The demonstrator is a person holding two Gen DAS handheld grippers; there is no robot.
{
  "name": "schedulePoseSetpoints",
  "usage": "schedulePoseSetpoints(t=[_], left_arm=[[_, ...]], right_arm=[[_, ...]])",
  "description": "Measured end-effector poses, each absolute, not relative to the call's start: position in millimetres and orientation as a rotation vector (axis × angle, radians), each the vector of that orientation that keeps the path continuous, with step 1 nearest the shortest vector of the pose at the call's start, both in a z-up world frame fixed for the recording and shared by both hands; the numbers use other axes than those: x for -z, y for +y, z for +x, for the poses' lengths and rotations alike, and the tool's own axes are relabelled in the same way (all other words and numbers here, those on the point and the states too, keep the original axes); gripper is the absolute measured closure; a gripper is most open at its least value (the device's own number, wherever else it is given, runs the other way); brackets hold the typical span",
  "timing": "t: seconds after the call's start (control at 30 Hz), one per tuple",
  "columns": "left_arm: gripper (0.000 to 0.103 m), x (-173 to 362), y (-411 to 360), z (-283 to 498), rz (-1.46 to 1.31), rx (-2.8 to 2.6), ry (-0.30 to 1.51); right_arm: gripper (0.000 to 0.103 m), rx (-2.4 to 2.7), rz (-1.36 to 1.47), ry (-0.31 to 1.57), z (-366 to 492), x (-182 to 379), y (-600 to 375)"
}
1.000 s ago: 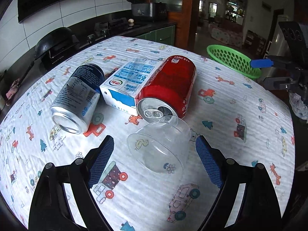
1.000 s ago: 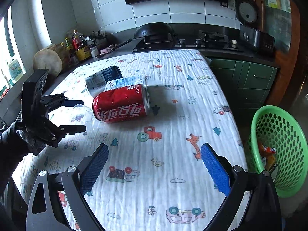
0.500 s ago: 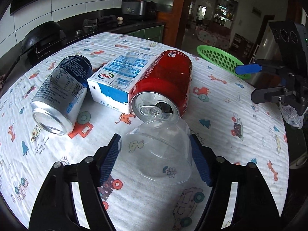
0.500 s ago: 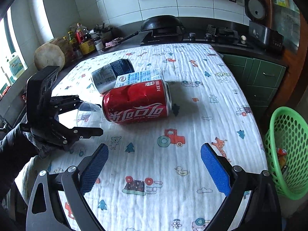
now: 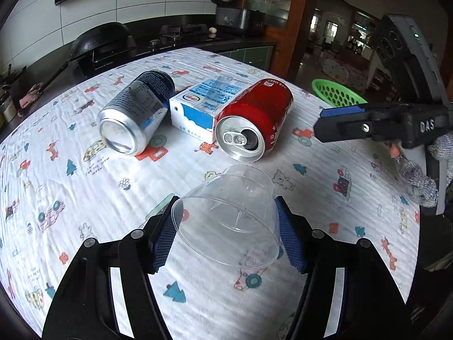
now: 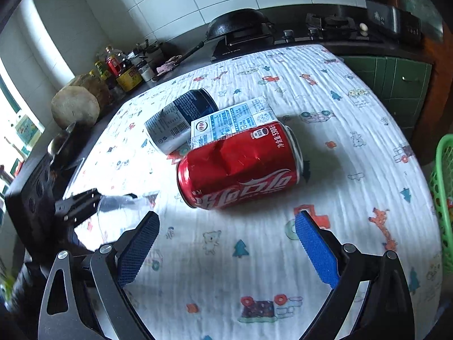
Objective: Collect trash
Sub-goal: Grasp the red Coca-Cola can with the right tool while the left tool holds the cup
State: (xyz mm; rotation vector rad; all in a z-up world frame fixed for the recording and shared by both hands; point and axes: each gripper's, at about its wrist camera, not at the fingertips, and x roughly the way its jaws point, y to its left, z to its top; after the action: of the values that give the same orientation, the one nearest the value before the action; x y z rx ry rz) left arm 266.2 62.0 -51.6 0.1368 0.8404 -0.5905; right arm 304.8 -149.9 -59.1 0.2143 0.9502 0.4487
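Note:
My left gripper (image 5: 225,226) is shut on a clear plastic cup (image 5: 226,218), held on its side just above the patterned tablecloth (image 5: 70,212). Beyond it lie a dented red cola can (image 5: 254,119), a white and blue milk carton (image 5: 206,107) and a blue and silver can (image 5: 136,116), all on their sides. My right gripper (image 6: 226,243) is open and empty, a short way in front of the red cola can (image 6: 240,167). The cup (image 6: 121,209) and left gripper show at the left of the right wrist view.
A green plastic basket (image 5: 337,93) stands beyond the table's far right edge; it also shows in the right wrist view (image 6: 444,204). A black counter with a wok (image 5: 102,39), stove and bottles (image 6: 121,70) runs behind the table.
My left gripper closed on the clear cup and drew it back, away from the cans. My right gripper moved in closer to the red cola can.

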Motion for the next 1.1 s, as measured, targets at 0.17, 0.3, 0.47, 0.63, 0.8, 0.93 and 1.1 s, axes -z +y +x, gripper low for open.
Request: schedulePoseSetpoints(t=[0.17,0.3,0.47,0.63,0.8,0.93,1.1], left_arm=[[0.038,44.9,81.1,257.2,0.104,0.557,0.820],[0.038,43.3,92.7,250.5,0.085,0.547,0.803],[0.038,47.0,102.3,245.8,0.055,0.540,0.802],[0.038,49.3,107.2,241.5,0.044,0.542,0.797],[0.038,48.7,107.9,242.2,0.032,0.539,0.794],[0.038,50.2,107.7,240.7,0.022,0.539,0.794],[0.038,50.4,107.9,237.9,0.017,0.534,0.796]], right_arm=[[0.010,-0.373,0.516,1.027,334.6,69.3,-156.5],[0.010,-0.266,0.699,1.063,352.6,75.7,-163.5],[0.010,-0.155,0.840,1.116,365.2,89.8,-168.5],[0.010,-0.123,0.891,1.130,370.3,95.9,-169.1],[0.011,-0.109,0.902,1.141,376.4,95.5,-169.0],[0.025,-0.078,0.853,1.163,379.5,95.3,-167.1],[0.026,-0.137,0.844,1.160,371.3,97.2,-171.3]])
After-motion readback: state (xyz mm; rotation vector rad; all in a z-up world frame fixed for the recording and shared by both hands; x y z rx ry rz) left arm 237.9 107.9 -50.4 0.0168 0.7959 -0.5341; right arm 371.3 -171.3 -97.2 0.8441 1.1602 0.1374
